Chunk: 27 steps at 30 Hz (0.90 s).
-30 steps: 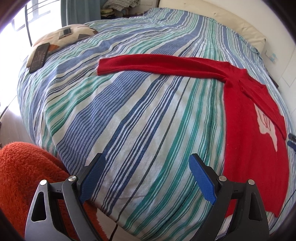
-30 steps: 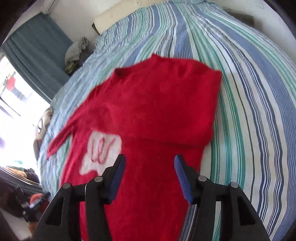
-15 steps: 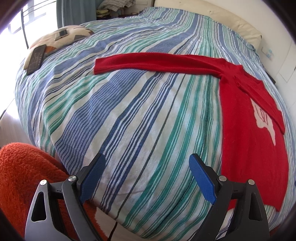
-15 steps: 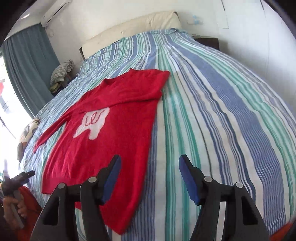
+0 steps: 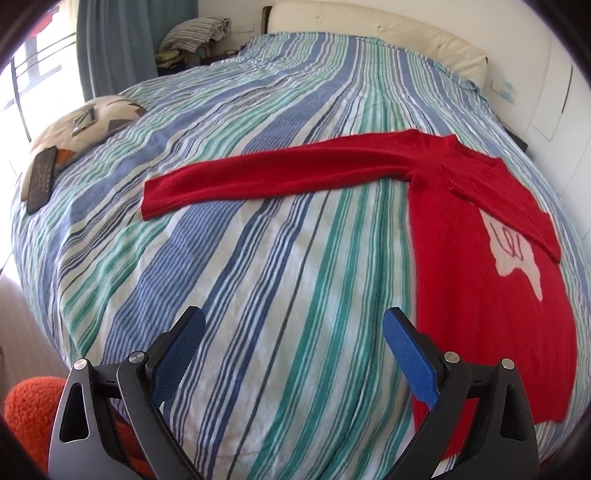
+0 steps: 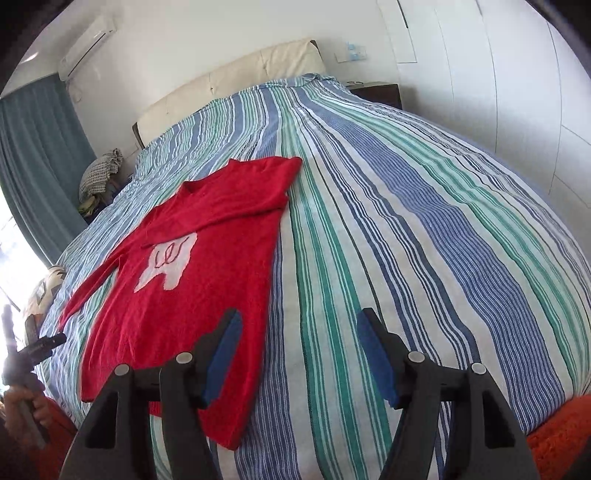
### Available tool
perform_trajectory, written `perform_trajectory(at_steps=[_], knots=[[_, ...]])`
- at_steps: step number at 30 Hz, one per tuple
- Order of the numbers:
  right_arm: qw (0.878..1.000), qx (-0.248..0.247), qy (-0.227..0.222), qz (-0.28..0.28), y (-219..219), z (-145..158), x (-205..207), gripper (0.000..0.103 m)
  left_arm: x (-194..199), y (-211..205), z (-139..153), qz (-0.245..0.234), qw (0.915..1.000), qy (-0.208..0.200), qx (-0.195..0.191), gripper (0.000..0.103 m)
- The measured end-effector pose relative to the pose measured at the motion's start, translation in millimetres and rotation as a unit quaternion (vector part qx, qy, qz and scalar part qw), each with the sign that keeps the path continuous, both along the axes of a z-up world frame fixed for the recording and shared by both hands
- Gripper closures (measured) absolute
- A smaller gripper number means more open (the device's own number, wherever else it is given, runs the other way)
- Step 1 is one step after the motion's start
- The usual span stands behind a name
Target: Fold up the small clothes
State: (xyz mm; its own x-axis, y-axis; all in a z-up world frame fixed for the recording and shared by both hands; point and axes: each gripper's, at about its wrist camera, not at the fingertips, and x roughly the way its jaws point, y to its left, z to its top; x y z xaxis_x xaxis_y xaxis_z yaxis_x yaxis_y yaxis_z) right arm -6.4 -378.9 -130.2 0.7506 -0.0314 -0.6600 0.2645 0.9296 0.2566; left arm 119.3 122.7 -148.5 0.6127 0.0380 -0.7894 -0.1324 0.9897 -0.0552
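Sweater [image 5: 487, 266] lies flat, one sleeve folded across its chest.

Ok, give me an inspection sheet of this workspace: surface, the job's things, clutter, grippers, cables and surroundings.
Surface: blue, green and white striped bedspread, a few soft creases.
Job's things: red knitted sweater with a white patch lies flat; one sleeve folded across the chest, the other sleeve stretched out sideways.
Clutter: patterned beige cushion with a dark flat remote-like device at the bed's edge.
Grippers: left gripper open, empty, over bare bedspread; right gripper open, empty, one of its fingers over the sweater's hem.
Cables: nothing seen.
Surroundings: cream padded headboard, teal curtain, white wall air conditioner, pile of folded checked cloth.
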Motion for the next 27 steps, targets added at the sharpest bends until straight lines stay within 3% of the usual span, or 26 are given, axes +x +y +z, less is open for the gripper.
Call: perform_trajectory(at_steps=[2,6,11,17,24,27], knots=[[1.0,0.011,-0.001,-0.011,-5,-2,-2,0.038,7,7,-12,0.015,0.9998,0.008,0.004,0.005],[0.998,0.033,0.002,-0.049,-22,-9,-8,0.038,8,15,-51,0.035,0.9971,0.067,-0.007,0.003],[0.996,0.055,0.02,-0.069,-34,-21,-5,0.038,2,-2,-54,0.021,0.998,0.046,0.039,0.001],[0.996,0.065,0.032,-0.059,-30,-30,-1,0.038,3,5,-55,0.019,0.9983,0.051,0.019,0.0],[0.994,0.076,0.039,-0.069,-33,-34,-5,0.038,6,0,-55,0.035,0.9971,0.062,0.026,0.0],[0.994,0.077,0.041,-0.072,-34,-35,-6,0.038,7,-2,-56,0.015,0.9965,0.074,0.037,0.0]])
